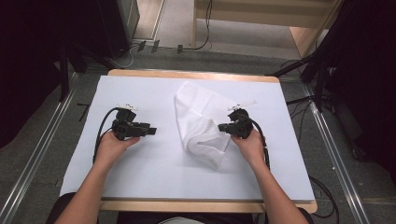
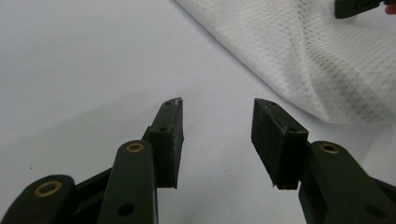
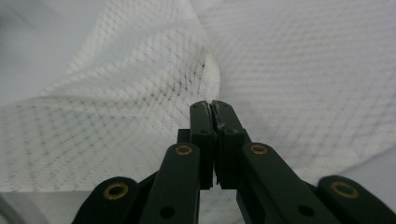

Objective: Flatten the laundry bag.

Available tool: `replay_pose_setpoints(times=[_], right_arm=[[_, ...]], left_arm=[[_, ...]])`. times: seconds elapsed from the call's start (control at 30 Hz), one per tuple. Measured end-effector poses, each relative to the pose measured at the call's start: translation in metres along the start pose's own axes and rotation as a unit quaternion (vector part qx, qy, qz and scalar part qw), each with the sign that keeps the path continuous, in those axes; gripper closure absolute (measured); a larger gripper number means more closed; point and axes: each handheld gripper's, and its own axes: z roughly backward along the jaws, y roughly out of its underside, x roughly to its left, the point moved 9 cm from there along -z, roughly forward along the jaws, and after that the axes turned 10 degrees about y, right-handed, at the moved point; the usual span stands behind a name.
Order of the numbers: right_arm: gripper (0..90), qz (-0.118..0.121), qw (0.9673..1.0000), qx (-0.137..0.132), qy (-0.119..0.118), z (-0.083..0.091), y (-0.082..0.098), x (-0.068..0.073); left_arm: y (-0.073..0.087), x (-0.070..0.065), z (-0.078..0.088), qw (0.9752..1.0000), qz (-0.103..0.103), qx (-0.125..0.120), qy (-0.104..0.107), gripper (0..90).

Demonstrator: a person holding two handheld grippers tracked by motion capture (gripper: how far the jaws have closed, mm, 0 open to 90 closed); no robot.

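Your right gripper [image 3: 211,106] has its jaws closed at the cloth's [image 1: 198,121] edge; whether they pinch it is unclear. Your left gripper [image 2: 217,114] rests open on the worktop [image 1: 140,172], apart from the cloth.

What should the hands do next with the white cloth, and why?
Probably bring the left tool across to the cloth and pinch its near edge. The right tool is shut at the cloth's right edge, seemingly pinching it, while the left tool stands open on the bare table, apart from the cloth.
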Motion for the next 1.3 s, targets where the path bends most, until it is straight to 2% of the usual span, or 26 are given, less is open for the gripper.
replay_pose_setpoints(times=[0.23, 0.47, 0.8, 1.3], right_arm=[[89.6, 0.022, 0.9988, -0.028, -0.036, 0.012, -0.016, 0.029], [89.6, 0.045, 0.9962, -0.04, -0.063, 0.018, -0.026, 0.058], [89.5, 0.083, 0.9909, -0.046, -0.095, 0.008, -0.039, 0.101], [88.9, 0.118, 0.9832, -0.043, -0.132, -0.006, -0.052, 0.15]], left_arm=[[0.001, 0.004, 0.007, 0.9999, 0.006, -0.009, -0.005, 54.5], [0.004, 0.01, 0.016, 0.9997, 0.013, -0.015, -0.015, 54.5], [0.011, 0.016, 0.027, 0.9991, 0.023, -0.023, -0.028, 54.4], [0.026, 0.023, 0.045, 0.9975, 0.043, -0.037, -0.043, 53.8]])
